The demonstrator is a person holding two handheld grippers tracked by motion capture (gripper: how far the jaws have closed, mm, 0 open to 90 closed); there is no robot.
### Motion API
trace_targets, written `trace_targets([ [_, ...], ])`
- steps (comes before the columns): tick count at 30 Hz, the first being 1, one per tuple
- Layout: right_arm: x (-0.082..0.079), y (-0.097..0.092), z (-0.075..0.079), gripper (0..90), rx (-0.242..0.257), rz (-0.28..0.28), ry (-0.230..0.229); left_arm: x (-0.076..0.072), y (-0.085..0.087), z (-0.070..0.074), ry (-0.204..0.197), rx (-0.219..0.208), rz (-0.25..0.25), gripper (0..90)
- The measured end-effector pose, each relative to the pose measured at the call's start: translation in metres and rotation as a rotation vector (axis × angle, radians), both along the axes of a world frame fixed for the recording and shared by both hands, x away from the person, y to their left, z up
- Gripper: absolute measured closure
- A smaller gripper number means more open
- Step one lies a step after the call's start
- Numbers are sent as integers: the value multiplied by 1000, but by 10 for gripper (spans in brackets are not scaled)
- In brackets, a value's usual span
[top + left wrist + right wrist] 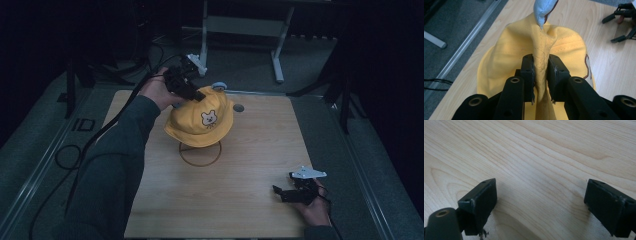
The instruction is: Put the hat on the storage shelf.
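The square pale wooden table (250,200) lies under both grippers, with the right gripper's jaws just above its bare grain in the right gripper view.

A soft yellow cloth bucket hat (199,120) with a small bear face printed on its side sits directly under and ahead of the left gripper (196,96), perched above a thin brown wire ring stand (200,155) that shows just below the brim, on the side nearer the person. In the left gripper view the hat (564,47) bunches up between the jaws: a ridge of its fabric is pinched from both sides by the pads (528,67), though the grip looks light. Past the jaw tips, at the top of the ridge, a light blue ear-shaped cloth flap (543,10) with a dark edge stands up from the crown.

The left gripper comes at the hat from its far left side, held in a hand with a dark green sleeve (120,160).

The right gripper (280,194) rests well apart from the hat, near the table's near right corner, its jaws spread wide with nothing between them.
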State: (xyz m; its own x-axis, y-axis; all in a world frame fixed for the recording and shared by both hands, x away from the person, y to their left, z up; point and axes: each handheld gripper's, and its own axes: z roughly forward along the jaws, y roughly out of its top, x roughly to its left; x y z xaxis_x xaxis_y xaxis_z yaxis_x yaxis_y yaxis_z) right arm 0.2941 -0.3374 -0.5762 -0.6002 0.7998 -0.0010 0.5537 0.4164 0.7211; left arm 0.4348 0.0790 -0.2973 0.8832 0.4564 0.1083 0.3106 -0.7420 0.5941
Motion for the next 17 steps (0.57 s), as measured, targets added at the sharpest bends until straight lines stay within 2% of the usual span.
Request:
trace_targets([
  [8,0,0,0,111,0,0,0,1,3,-4,5,-31,17,727],
  [10,0,0,0,111,0,0,0,1,3,-3,2,-38,28,656],
  [11,0,0,0,110,0,0,0,1,4,-2,2,-40,32,574],
  [13,0,0,0,111,0,0,0,1,7,1,7,-75,50,545],
  [16,0,0,0,110,0,0,0,-3,14,8,-41,-125,72,453],
  [17,0,0,0,110,0,0,0,-4,16,11,-48,-138,78,396],
])
